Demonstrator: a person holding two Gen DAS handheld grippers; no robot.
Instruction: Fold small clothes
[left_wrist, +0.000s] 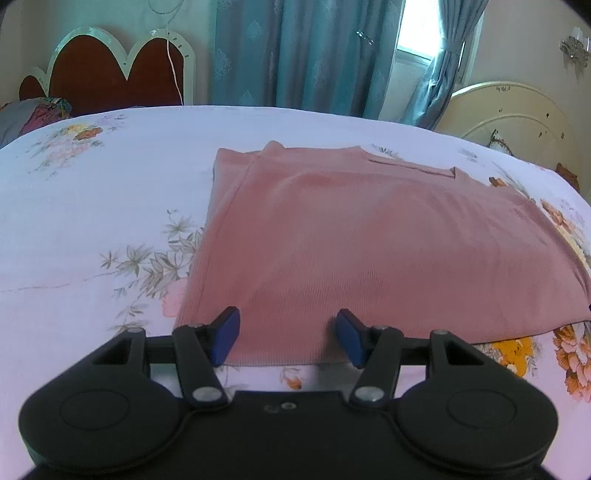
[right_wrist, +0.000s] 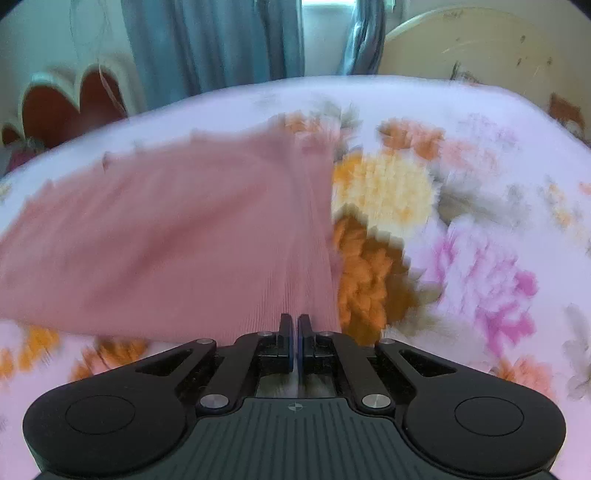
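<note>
A pink ribbed garment lies flat, already folded into a rough rectangle, on a floral bedsheet. In the left wrist view it fills the centre and stretches toward 3 o'clock, its collar end at 12 o'clock and its near hem at 6 o'clock.

The left gripper stands about half open, its blue pads to either side of the near hem over the cloth; nothing is pinched between them.

The right gripper is fully closed at the garment's near right corner. The view is blurred, so whether cloth is caught between the pads cannot be told.

Beyond the bed, at 12 o'clock, hang blue curtains; a red scalloped headboard stands at 10 o'clock and a cream round one at 2 o'clock.
</note>
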